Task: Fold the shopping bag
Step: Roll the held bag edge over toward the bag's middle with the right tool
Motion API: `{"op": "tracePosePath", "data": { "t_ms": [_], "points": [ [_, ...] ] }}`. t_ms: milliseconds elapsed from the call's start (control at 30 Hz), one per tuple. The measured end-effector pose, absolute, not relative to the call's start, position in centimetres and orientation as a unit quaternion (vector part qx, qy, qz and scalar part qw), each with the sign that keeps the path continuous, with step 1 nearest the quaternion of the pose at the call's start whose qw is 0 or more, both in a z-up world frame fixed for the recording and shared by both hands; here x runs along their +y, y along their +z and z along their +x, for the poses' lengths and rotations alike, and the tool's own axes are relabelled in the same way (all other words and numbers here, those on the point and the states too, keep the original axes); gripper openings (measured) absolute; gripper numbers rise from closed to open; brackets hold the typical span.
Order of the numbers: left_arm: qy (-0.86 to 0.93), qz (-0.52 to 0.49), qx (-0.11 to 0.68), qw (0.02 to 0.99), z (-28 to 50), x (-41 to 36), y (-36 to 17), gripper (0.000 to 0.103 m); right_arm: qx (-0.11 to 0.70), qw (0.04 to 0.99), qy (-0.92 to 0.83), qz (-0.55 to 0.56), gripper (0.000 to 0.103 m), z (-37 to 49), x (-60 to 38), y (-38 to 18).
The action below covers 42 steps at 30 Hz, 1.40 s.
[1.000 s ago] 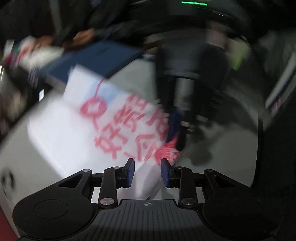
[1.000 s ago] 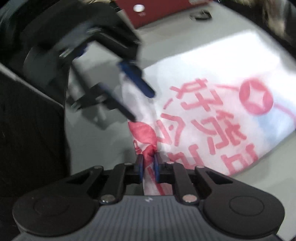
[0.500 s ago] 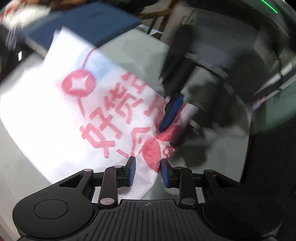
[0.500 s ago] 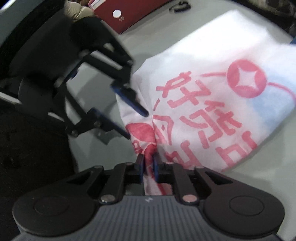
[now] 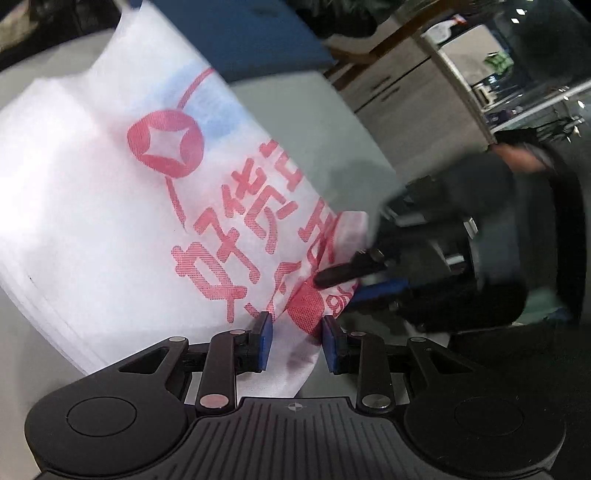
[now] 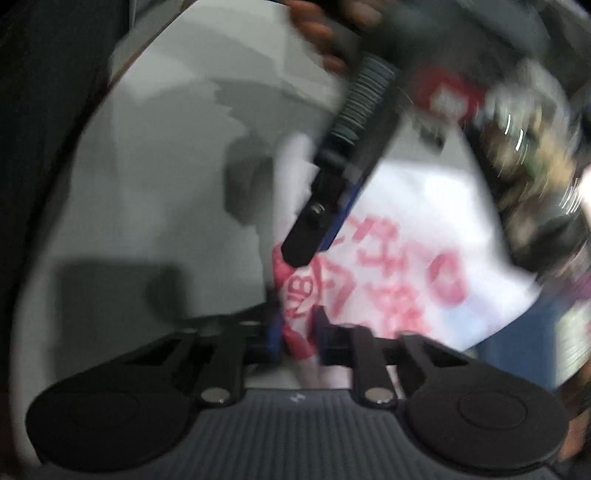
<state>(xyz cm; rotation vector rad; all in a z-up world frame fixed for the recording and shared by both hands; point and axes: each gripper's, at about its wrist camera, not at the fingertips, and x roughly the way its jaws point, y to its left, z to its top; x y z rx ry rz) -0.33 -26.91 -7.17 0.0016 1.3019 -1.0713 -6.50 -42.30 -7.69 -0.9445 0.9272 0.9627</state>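
Shopping bag [image 5: 122,206]: thin white non-woven fabric w/ red print, lying mostly flat on the grey surface [image 5: 306,122], one end bunched up toward both grippers. Far edge sits against a blue box [image 5: 236,33].

Handling (judgement): v. light, fully limp, no stiffness of its own. It'll drape and sag from whatever point is held, and layers can slide over each other, so a one-point pull just drags it. Not fragile. Weave looks slightly grippy, so slip from rubber pads is unlikely unless only a thin edge is pinched.

Left gripper [image 5: 297,341]: jaws partly apart, a gathered strip of bag runs between them. Blue pads [image 5: 265,341] flank it, but whether they press the fabric can't be told (a gap seems to show on each side).

Right gripper [image 6: 297,334]: narrow and closing, red-printed bunch of fabric between the jaws. View is blurred, so can't say if the pads already bite.

Both sit at the same bunched end, just beside each other (each shows up in the other's cam).

Where to grab: opposite corners or the hem along one edge, hands well apart, through all layers, so the fabric stays taut and the crease lands straight. Gripping the bunch as it is now gives a crumpled fold.
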Motion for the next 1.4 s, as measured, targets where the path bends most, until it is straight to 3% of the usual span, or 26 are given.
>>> {"op": "tracePosePath", "data": {
  "t_ms": [167, 267, 400, 600, 800, 1067, 1167, 1200, 1400],
  "points": [
    [-0.506, 0.027, 0.538, 0.674, -5.0, -26.1, -7.1, 0.031, 0.584, 0.618, 0.478, -0.221, 0.011, -1.6, -43.1, -7.4],
    [-0.508, 0.053, 0.498, 0.701, -8.4, -25.4, -6.8, 0.031, 0.645, 0.572, 0.486, -0.142, 0.011, -0.7, -42.9, -8.8],
    [-0.494, 0.111, 0.457, 0.732, -10.8, -25.3, -5.5, 0.031, 0.695, 0.545, 0.468, -0.043, 0.009, 1.0, -43.6, -11.2],
    [-0.508, 0.215, 0.414, 0.724, -12.2, -26.5, -3.4, 0.031, 0.71, 0.527, 0.467, -0.004, 0.009, 2.4, -44.5, -12.4],
    [-0.501, 0.239, 0.464, 0.69, -9.7, -27.6, -4.5, 0.031, 0.703, 0.538, 0.465, 0.011, 0.009, 2.2, -45.2, -12.7],
    [-0.491, 0.086, 0.6, 0.626, -2.6, -27.0, -6.8, 0.03, 0.676, 0.593, 0.436, -0.011, 0.01, 0.2, -45.7, -11.1],
    [-0.49, 0.047, 0.626, 0.605, -1.1, -26.4, -7.5, 0.03, 0.634, 0.653, 0.411, -0.055, 0.019, -1.8, -45.7, -9.5],
    [-0.49, 0.035, 0.632, 0.599, -0.7, -26.1, -7.7, 0.03, 0.61, 0.677, 0.403, -0.085, 0.027, -2.9, -45.6, -8.7],
    [-0.493, 0.001, 0.649, 0.58, 0.3, -25.2, -8.3, 0.03, 0.432, 0.731, 0.406, -0.337, 0.018, -11.1, -42.3, -6.1]
  ]
}}
